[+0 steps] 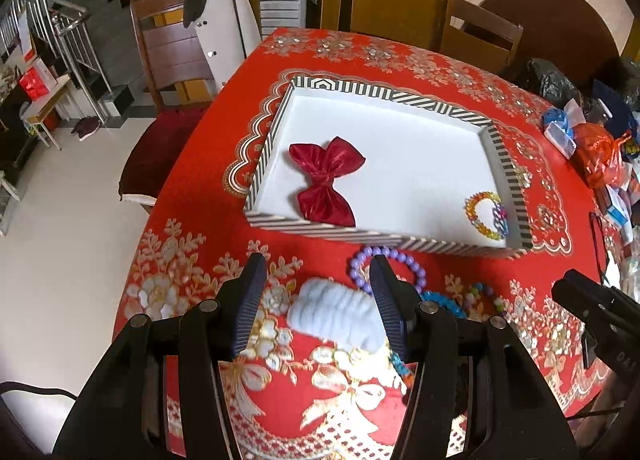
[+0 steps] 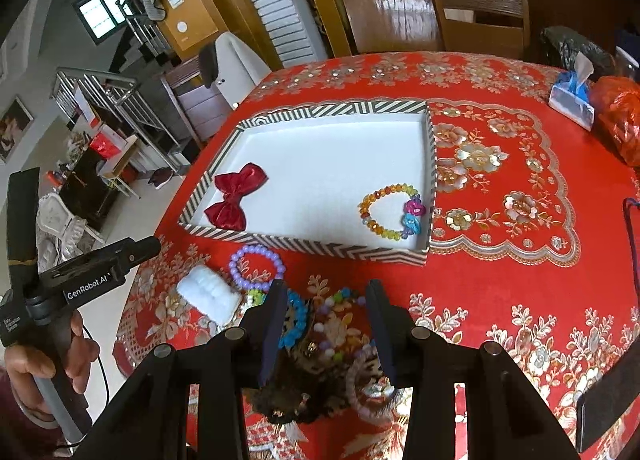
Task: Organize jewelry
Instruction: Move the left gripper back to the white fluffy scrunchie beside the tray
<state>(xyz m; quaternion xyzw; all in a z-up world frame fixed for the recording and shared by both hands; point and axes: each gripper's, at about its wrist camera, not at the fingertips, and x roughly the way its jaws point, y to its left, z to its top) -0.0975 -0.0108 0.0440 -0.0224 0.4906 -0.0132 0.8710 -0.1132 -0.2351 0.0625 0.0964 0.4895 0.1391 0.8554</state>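
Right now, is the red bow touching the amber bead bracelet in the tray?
Apart. The right wrist view shows bare white tray floor between red bow and amber bead bracelet.

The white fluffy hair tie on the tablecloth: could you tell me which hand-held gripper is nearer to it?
Left. The left hand-held gripper hangs open right over the white fluffy hair tie; the right hand-held gripper sits off to its side, above the bead pile.
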